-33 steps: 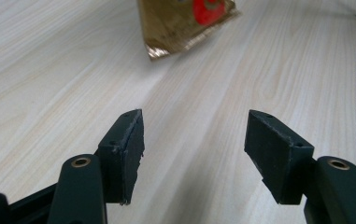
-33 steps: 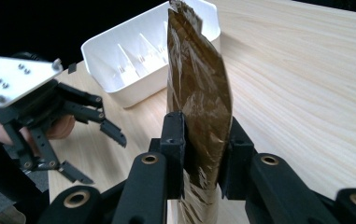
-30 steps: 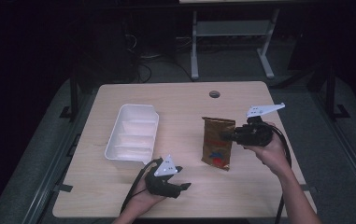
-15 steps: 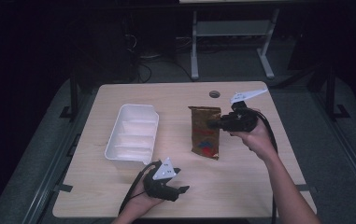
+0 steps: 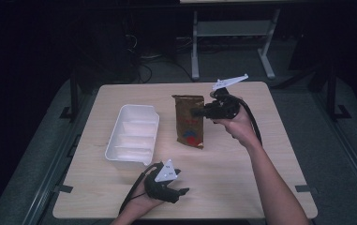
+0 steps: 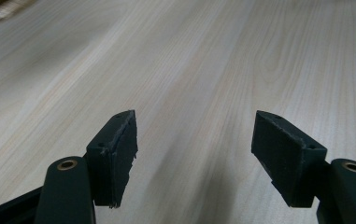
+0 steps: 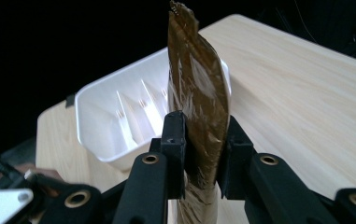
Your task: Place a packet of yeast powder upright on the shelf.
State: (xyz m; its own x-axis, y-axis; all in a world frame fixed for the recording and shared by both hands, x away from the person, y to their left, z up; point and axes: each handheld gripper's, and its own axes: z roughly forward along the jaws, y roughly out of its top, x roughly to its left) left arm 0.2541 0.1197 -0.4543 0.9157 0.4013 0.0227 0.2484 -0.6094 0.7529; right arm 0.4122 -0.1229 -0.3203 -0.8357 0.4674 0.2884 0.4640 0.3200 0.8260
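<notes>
Clamped on a brown bag (image 7: 199, 107), the right gripper (image 7: 201, 154) is seen in its own view with both jaws pressed flat against the crinkled foil, the bag rising upright between them. From the high view, the right gripper (image 5: 203, 112) is held above the middle of the table (image 5: 279, 154), and the bag (image 5: 189, 121) hangs from it with its printed lower end low over the wood — whether it touches cannot be told. A grey plate sits on top of this gripper, and a black cable trails back along the forearm.

Just left of the bag, a white tray (image 5: 133, 135) is set on the table, its inside split by ribs into compartments; in the right gripper view the tray (image 7: 119, 121) is seen behind the bag.

Near the front edge, the left gripper (image 5: 178, 192) is held low in the left hand (image 5: 141, 204), well apart from bag and tray. In its own view the left gripper (image 6: 194, 154) is shown with jaws spread wide — bare wood between them.
</notes>
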